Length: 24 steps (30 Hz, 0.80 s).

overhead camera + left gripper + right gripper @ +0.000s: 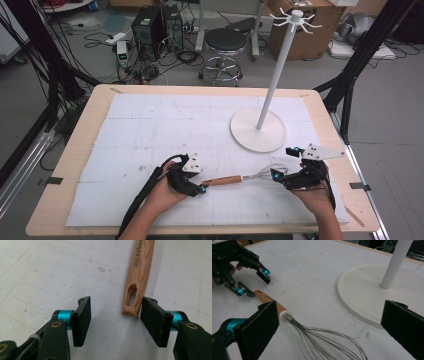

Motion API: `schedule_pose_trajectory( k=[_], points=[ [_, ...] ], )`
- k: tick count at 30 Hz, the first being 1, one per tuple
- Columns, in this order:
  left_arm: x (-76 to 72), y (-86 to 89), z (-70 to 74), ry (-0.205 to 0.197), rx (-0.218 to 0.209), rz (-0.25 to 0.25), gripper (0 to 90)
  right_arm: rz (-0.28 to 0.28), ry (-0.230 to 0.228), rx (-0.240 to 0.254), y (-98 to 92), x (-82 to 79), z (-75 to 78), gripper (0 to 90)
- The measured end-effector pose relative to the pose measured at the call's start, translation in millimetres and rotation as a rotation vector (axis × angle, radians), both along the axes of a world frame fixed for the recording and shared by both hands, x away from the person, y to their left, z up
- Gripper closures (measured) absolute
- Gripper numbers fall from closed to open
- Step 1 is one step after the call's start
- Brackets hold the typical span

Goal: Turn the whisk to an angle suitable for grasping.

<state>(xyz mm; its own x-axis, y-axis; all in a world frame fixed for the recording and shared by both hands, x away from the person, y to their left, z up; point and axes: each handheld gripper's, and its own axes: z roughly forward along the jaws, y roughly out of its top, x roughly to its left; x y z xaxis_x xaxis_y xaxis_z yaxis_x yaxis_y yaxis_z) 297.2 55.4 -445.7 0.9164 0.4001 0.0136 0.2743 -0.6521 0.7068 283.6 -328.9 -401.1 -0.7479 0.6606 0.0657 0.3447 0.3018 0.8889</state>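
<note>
In the high view, a whisk (245,177) is seen lying flat on the white mat (150,125) near the front of the table (75,165), its wooden handle toward the left gripper (201,188) and its wire head toward the right gripper (280,176); a white hanging stand (260,127) with hooks at its top rises just behind it. The work in hand is judged to be hanging the whisk on that stand, with the pickup not yet made. In the left gripper view, the jaws are shown partly spread and holding nothing, and the slotted end of the handle (137,280) lies just beside the inner face of one jaw rather than between the two. A good grasp would call for the gripper to be shifted sideways until the handle is centred, then closed on the wood short of the hanging slot, so that the slot is left free for a hook. In the right gripper view, the jaws are set wide and empty, with the wire loops (329,342) low between them and the stand's round base (362,290) close behind. The wires are judged springy, so a light steadying hold would serve better than a hard squeeze.
</note>
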Motion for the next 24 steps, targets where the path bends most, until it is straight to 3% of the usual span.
schedule_pose_trajectory(
  k=[14,24],
  points=[
    [20.3,-2.9,-2.3,0.003,-0.048,0.097,29.0,0.002,0.003,0.003,0.5,0.8,-0.2,0.4],
    [31.8,-9.2,-0.9,0.026,-0.067,0.128,26.0,0.002,-0.001,0.014,-0.3,0.1,0.6,0.4]
  ],
)
